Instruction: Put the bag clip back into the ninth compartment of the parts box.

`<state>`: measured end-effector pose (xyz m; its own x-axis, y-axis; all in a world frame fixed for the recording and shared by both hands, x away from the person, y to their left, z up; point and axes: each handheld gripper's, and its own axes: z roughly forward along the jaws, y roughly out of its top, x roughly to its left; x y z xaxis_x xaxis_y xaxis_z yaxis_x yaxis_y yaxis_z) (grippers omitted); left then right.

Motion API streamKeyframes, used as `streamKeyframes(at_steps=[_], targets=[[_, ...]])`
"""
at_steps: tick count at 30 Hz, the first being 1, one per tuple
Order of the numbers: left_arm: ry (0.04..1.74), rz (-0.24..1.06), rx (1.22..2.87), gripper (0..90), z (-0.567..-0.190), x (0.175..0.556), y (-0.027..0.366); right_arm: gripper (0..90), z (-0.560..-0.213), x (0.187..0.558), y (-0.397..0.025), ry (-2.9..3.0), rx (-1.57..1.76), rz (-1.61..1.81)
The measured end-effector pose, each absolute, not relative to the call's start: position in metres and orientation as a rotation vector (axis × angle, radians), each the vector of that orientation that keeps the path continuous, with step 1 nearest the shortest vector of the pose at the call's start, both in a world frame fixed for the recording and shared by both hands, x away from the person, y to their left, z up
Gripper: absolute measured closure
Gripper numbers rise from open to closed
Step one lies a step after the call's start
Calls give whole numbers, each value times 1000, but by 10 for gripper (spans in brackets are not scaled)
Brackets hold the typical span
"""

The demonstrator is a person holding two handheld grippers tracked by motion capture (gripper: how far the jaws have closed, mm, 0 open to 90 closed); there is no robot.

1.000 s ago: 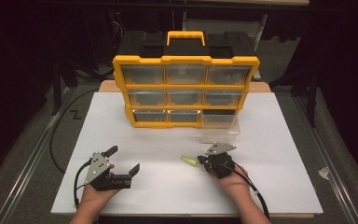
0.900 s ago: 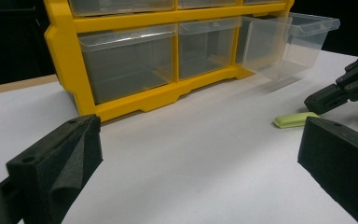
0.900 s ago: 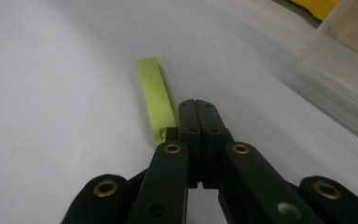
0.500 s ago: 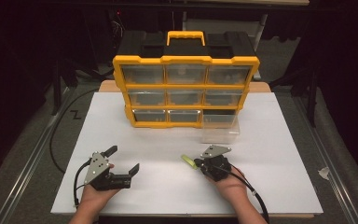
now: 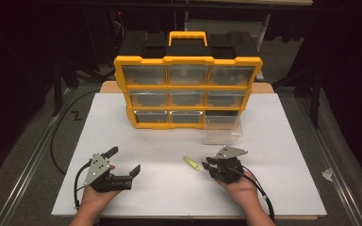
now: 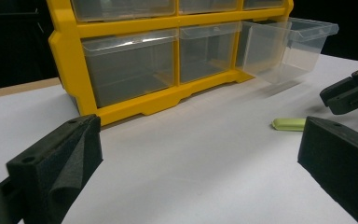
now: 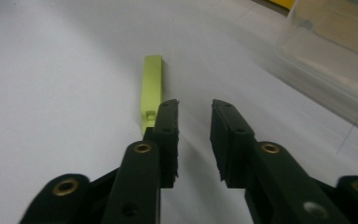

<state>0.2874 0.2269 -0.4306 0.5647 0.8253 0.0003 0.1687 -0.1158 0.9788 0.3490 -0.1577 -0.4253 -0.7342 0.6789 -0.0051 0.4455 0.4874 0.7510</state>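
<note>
Left gripper point(image 5: 124, 162) resting with jaws wide apart | right gripper point(image 5: 206, 163) lying slightly parted beside green stick point(image 5: 192, 163) | drawer point(image 5: 222, 127) sitting pulled out

Looks like a lab or test-rig space. White board point(image 5: 283, 155) as work surface on a bench, metal rails point(image 5: 28, 165) along both sides, black curtains around, cables point(image 5: 56, 141) trailing over grey floor. Yellow parts organiser point(image 5: 188, 87) with clear drawers at the back. Dark frames and stands behind.
</note>
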Motion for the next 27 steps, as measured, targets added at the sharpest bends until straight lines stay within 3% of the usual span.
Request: streamKeyframes(at_steps=[14, 20, 27], targets=[[852, 694, 1619, 4, -431, 288, 227, 158, -424, 344, -158, 2419, 929, 1116], [851, 694, 1617, 4, -431, 288, 227, 12, -424, 343, -155, 2418, 912, 1084], [851, 694, 1616, 4, -431, 288, 227, 11, -423, 344, -150, 2439, 894, 1088]])
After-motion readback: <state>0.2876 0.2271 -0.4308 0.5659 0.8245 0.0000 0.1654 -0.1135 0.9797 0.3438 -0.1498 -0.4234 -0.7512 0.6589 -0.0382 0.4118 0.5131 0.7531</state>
